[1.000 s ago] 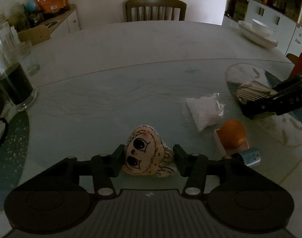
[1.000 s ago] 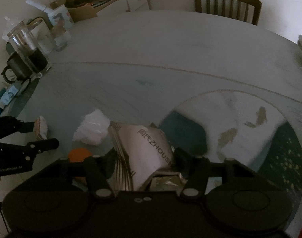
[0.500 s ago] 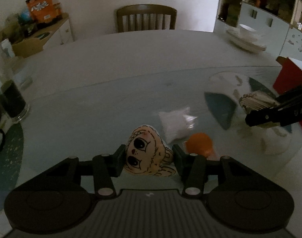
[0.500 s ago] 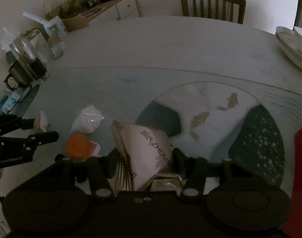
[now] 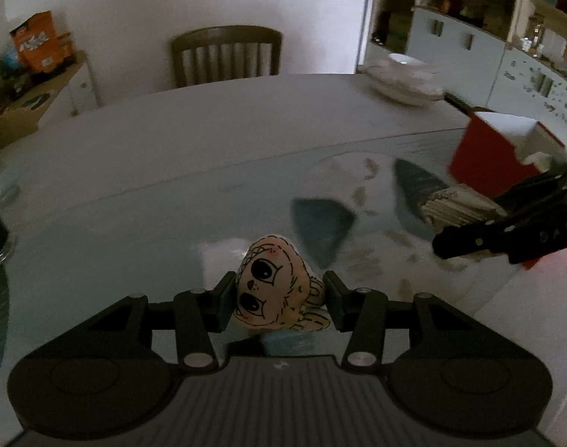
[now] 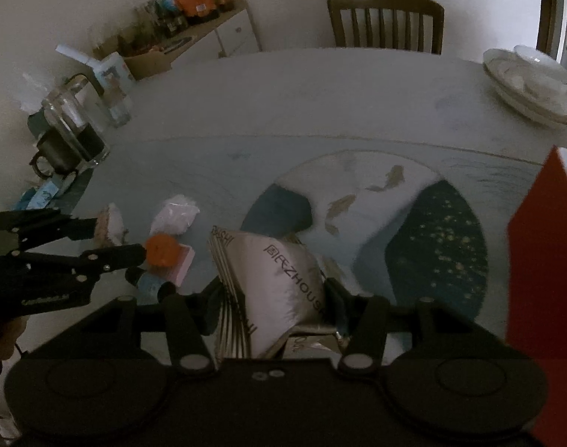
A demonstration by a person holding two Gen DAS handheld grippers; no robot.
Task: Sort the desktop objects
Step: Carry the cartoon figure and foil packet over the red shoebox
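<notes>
A small plush doll head [image 5: 274, 287] with big drawn eyes is pinched between the pads of my left gripper [image 5: 279, 298], lifted above the glass tabletop. In the right wrist view, my right gripper [image 6: 276, 298] is shut on a stack of silver sachets [image 6: 279, 272] with printed lettering. The left wrist view shows that gripper [image 5: 443, 223] at the right, with the sachets [image 5: 454, 206] in front of a red box [image 5: 488, 156]. At the left of the right wrist view, the left gripper [image 6: 115, 238] carries the doll [image 6: 110, 221].
On the table lie a white plastic bag [image 6: 175, 216], an orange round thing [image 6: 160, 249] on a pink box [image 6: 182, 264] and a small blue tube [image 6: 149, 283]. A glass jug [image 6: 75, 130] stands far left, stacked plates [image 6: 532, 85] far right, a chair [image 6: 385, 22] behind.
Both grippers have risen and travelled right with their loads. The red box has come much closer in both views. The white bag and orange thing have dropped from the left wrist view.
</notes>
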